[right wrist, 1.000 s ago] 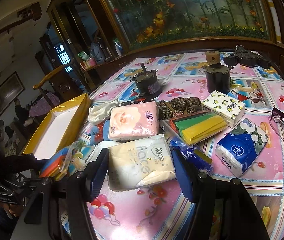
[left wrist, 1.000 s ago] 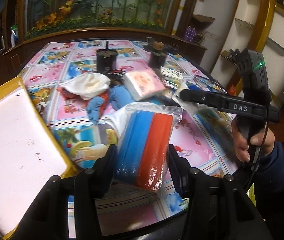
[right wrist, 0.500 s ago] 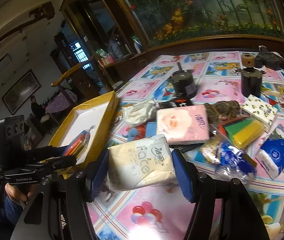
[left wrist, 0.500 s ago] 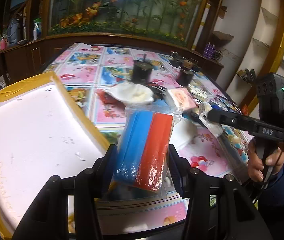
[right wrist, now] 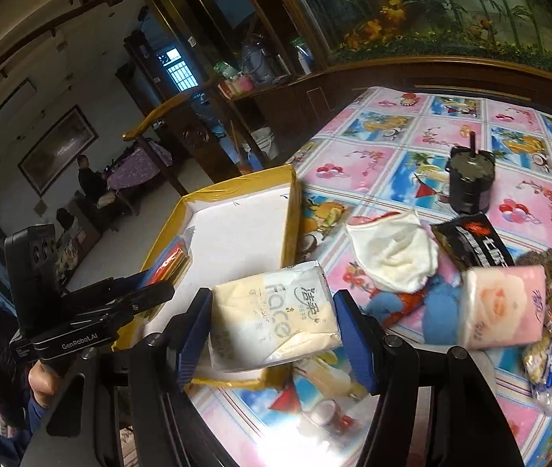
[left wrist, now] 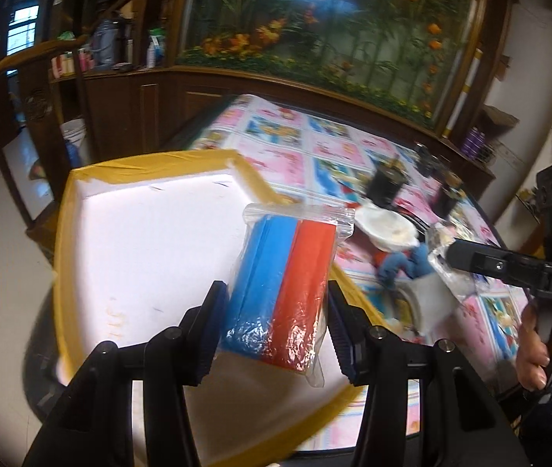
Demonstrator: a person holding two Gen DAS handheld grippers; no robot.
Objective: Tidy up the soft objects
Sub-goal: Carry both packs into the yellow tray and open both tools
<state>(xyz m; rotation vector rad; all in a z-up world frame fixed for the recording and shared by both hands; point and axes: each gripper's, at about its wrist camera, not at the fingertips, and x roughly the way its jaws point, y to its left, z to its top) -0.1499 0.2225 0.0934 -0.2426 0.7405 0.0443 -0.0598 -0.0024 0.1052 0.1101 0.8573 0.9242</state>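
Both packs have been carried from the tabletop (right wrist: 392, 163) over the tray (left wrist: 65, 257): the sponge bag (left wrist: 283, 292) is clamped in the left tongs (left wrist: 274, 330), the tissue pack (right wrist: 274, 317) in the right tongs (right wrist: 274, 330), so release seems next.

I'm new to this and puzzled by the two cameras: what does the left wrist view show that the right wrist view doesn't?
Only left wrist: the full blue-and-red bag in the left hand-held gripper.

Only right wrist: the tissue pack in the right hand-held gripper, the pink pack.

Both: the yellow box, the white cloth, the table.

"face" on tissue pack (right wrist: 272, 321); gripper (right wrist: 81, 344) perhaps "GenRobot.AI".
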